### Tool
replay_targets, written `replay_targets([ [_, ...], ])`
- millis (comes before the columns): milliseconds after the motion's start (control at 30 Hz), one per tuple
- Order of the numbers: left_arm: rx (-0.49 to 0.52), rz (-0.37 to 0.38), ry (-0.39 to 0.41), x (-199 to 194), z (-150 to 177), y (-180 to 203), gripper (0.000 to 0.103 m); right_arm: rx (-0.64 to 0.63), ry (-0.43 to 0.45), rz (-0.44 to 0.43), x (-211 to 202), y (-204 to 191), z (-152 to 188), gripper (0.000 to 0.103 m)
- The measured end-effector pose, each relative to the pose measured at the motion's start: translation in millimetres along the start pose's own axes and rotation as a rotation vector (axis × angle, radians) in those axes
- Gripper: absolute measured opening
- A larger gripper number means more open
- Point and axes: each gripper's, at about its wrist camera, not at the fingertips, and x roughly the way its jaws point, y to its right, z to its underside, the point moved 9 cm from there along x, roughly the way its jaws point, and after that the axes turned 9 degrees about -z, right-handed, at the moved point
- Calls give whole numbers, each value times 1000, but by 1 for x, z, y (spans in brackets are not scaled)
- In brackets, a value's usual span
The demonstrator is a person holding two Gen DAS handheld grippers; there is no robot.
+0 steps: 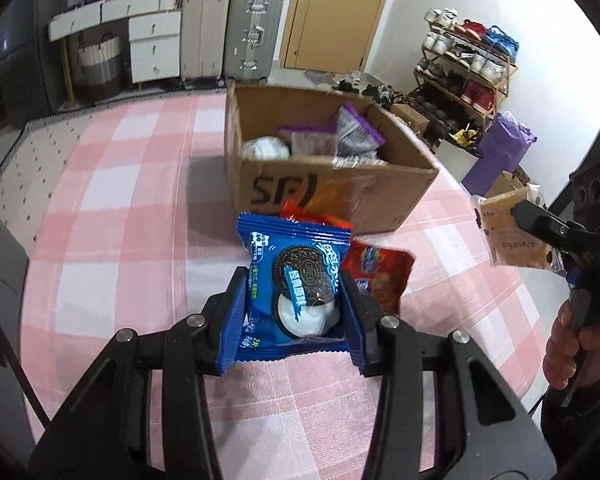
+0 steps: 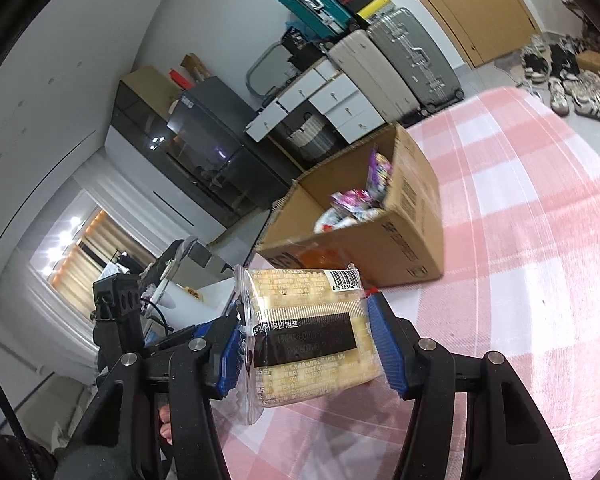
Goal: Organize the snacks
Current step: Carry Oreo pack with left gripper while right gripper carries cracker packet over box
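Between my left gripper's (image 1: 294, 300) blue pads sits the Oreo pack (image 1: 292, 288), clamped on both sides and lifted clear of the pink checked cloth (image 1: 112, 208). Just past the right pad, lower down, a red snack bag (image 1: 380, 280) lies on the cloth, and an orange wrapper (image 1: 320, 216) pokes out beyond the Oreo pack's far edge. Straight ahead of those jaws stands the open cardboard box (image 1: 340, 188), with purple and white packets (image 1: 332, 140) already inside.

Off to the right of the left jaws I see my right gripper (image 1: 516, 216) in the air, a hand (image 1: 576, 344) on its handle. From its own camera, the right gripper (image 2: 308, 340) has its pads pressed on a clear-wrapped pale cracker pack (image 2: 308, 328), barcode at the far end, held above the cloth (image 2: 520, 240). Ahead of these jaws, slightly right, is the box (image 2: 400, 236); I can see the packets (image 2: 360, 200) in it. The left gripper's body (image 2: 120, 304) shows to the left of the right jaws.
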Motion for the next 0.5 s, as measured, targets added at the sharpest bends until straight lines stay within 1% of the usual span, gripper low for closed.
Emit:
replay_targets([
  [133,12,19,28,-24,-21,7,40,-51,8,-3,-5,-21,-13,58],
  [233,30,65,38,-43,-39,16,40,-94,18,-4,-8,-35,-26,58],
  [367,66,61,67,-59,-68,26,40,-144,27,-8,-9,-54,-46,58],
  [500,58,66,83,-65,-96,25,40,-174,30,-23,-6,-71,-63,58],
])
